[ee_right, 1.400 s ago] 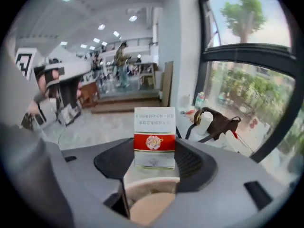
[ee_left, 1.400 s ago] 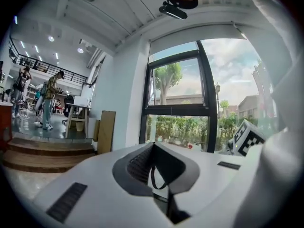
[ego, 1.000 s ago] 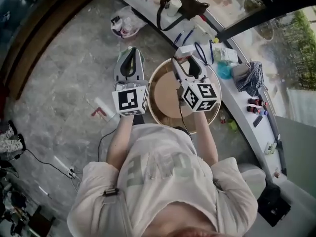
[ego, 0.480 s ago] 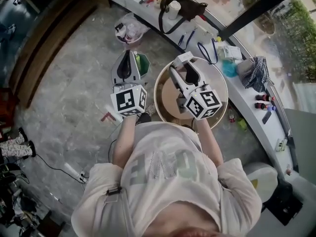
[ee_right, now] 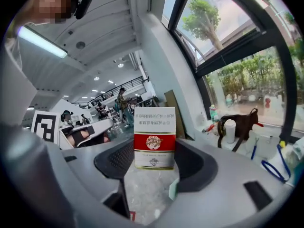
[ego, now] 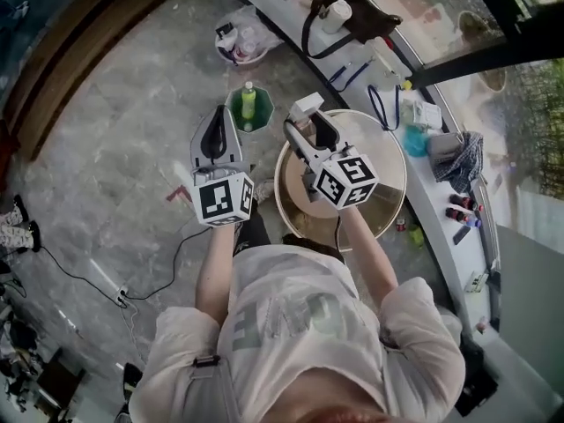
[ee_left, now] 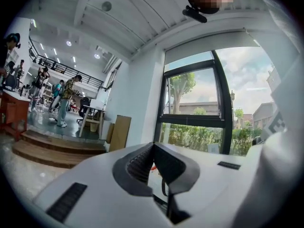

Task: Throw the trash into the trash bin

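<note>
My right gripper [ego: 304, 120] is shut on a red and white carton [ee_right: 154, 137], which stands upright between the pads; in the head view the carton [ego: 307, 107] shows as a white box over the far rim of a round cream-rimmed table [ego: 388, 203]. My left gripper [ego: 218, 117] is shut with nothing in it, its ribbed pads [ee_left: 140, 164] meeting at the tip. Just beyond and between the two grippers stands a small green trash bin [ego: 234, 113] on the floor, with a yellow-green bottle [ego: 248, 102] upright inside it.
A second bin lined with a white bag [ego: 240, 42] holds litter farther off. The white window ledge [ego: 414, 161] carries a brown handbag [ego: 352, 18], a paper cup, cables and a cloth. A power strip and cable [ego: 123, 293] lie on the marble floor.
Both grippers have dropped and moved on toward the floor bins. The green bin, hidden behind the left gripper before, now shows in full. The carton stays in the right jaws.
</note>
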A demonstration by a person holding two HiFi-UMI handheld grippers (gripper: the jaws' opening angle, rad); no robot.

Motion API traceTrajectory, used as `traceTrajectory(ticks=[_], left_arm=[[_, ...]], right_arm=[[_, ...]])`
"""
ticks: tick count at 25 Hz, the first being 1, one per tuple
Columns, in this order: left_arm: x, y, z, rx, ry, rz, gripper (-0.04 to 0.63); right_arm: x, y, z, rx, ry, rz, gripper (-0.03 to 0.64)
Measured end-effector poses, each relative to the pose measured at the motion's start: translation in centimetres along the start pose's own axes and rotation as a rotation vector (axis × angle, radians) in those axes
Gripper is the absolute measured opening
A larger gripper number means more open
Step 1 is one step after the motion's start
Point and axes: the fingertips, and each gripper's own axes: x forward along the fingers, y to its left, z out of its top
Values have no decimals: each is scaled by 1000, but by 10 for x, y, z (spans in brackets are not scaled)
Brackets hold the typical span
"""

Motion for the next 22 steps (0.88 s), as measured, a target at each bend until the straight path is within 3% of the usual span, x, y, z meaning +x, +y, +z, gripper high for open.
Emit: traceTrajectory(ticks=[6, 12, 18, 22], left_arm=[[0, 60, -78, -67, 129, 133, 12], [2, 104, -122, -97, 167, 196, 12], [-7, 126, -143, -127, 211, 260, 12], [-9, 130, -144, -127, 221, 259, 12]], right_arm=[[99, -35, -92, -22, 240, 6, 270], [179, -65, -170, -137, 440, -29, 270], [206, -79, -199, -202, 523, -53, 272], [212, -85, -213, -280, 554, -87, 273]])
